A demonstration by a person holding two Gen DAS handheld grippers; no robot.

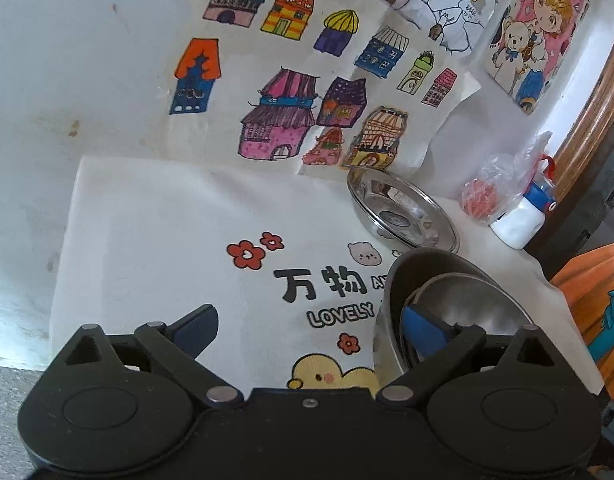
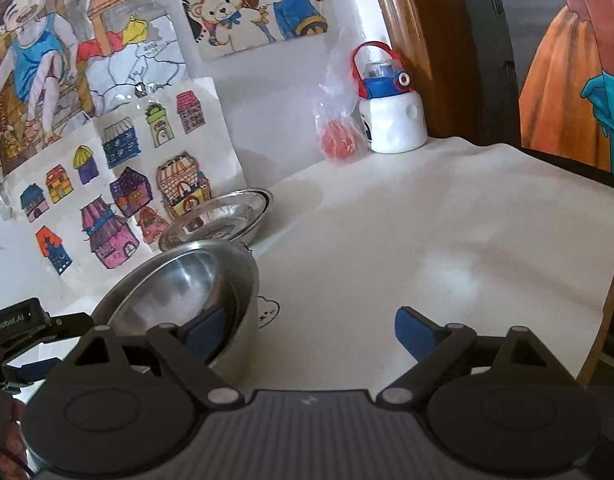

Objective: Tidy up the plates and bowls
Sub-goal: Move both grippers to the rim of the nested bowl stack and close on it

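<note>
A steel bowl (image 1: 459, 300) stands on the white printed cloth (image 1: 167, 240), with a second steel bowl nested in it. Behind it, by the wall, lies a shallow steel plate (image 1: 403, 212). My left gripper (image 1: 311, 328) is open: its right finger is inside the bowl, its left finger is over the cloth. In the right wrist view the bowl (image 2: 187, 284) is at the left and the plate (image 2: 223, 218) is behind it. My right gripper (image 2: 307, 332) is open, with its left finger inside the bowl's rim and its right finger over bare cloth.
Children's drawings (image 1: 307, 80) hang on the wall behind the table. A bag with something red (image 2: 339, 136) and a white bottle with a blue and red lid (image 2: 391, 116) stand at the back corner. A wooden door frame (image 2: 411, 40) rises at the right.
</note>
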